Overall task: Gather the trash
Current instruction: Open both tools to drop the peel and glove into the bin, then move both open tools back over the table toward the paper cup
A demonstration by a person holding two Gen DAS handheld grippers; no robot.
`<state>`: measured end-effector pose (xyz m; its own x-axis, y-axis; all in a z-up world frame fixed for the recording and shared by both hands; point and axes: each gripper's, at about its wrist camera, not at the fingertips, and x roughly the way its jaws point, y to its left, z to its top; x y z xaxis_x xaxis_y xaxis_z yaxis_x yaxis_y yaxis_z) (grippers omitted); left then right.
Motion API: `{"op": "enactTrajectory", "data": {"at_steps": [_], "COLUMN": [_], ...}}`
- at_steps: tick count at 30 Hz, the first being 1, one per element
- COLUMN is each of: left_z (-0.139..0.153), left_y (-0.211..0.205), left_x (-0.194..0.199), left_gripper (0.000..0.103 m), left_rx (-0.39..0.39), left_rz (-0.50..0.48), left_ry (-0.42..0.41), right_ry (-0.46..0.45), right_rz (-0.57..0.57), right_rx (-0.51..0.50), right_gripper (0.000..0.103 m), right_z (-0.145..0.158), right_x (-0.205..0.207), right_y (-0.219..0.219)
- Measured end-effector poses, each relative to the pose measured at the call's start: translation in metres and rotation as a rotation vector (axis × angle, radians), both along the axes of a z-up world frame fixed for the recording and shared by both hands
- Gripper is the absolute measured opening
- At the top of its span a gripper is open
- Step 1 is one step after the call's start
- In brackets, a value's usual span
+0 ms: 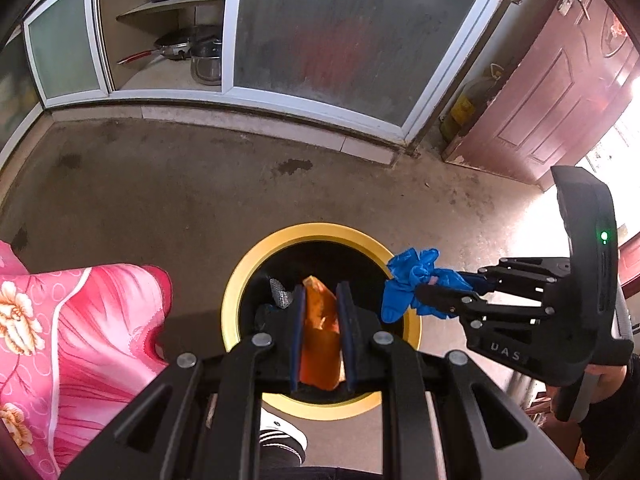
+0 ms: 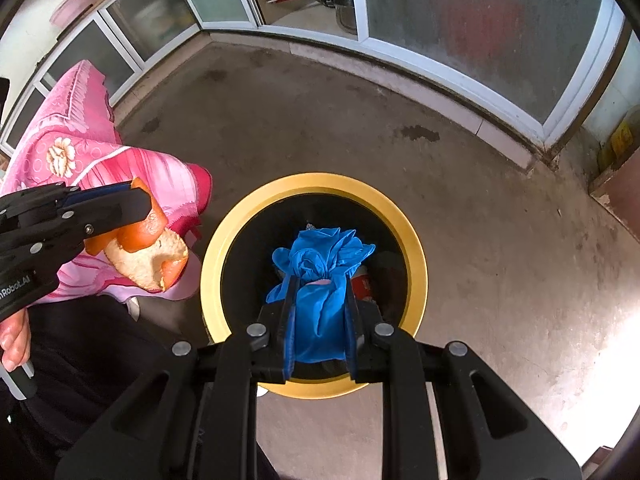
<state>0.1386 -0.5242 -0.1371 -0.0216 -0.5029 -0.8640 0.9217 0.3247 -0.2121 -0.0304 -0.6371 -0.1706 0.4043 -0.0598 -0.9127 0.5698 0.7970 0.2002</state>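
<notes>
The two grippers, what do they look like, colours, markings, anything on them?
Both the left gripper and the right gripper are matte black linkage frames with silver rivets and blue finger pads. The right one's curved housing carries a green light and white lettering.

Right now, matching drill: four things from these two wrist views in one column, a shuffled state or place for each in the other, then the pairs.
Things:
1. orange peel
2. blue glove
3. yellow-rimmed bin
4. pink floral cloth

States or places:
A. on the floor, open, some trash already inside
B. clamped in the left gripper
C. draped beside the bin
D. clamped in the right gripper

Pairs: 1-B, 2-D, 3-A, 4-C
</notes>
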Motion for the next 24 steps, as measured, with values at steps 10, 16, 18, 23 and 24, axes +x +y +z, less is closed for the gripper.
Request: {"op": "enactTrajectory", "data": {"at_steps": [10, 16, 18, 23, 24], "left_z": [-0.010, -0.009, -0.008, -0.008, -0.007], "left_y": [-0.006, -0.006, -0.004, -0.001, 0.000], "left_x": [-0.001, 0.000, 0.002, 0.005, 0.006], "left_gripper": [0.015, 0.034, 0.050, 0.069, 0.075], "left_rx": [0.015, 0.002, -0.007, -0.013, -0.016], "left_rz": [0.019, 0.054, 0.072, 0.089, 0.094], "left_ry": [0.004, -0.014, -0.009, 0.006, 0.008], "right_ry": [0.040, 0.067, 0.075, 0.069, 0.061], "right_rz": [-0.007, -0.001, -0.016, -0.040, -0.047], "right_rx": [0.003, 0.025, 0.037, 0.038, 0.040], "right_gripper": [0.019, 0.026, 0.036, 0.049, 0.054], "right_z": [-0.012, -0.019, -0.021, -0.019, -0.017], "right_x": [0.004, 0.004, 0.002, -0.005, -0.008], "right_y": [-0.003, -0.005, -0.008, -0.011, -0.012]}}
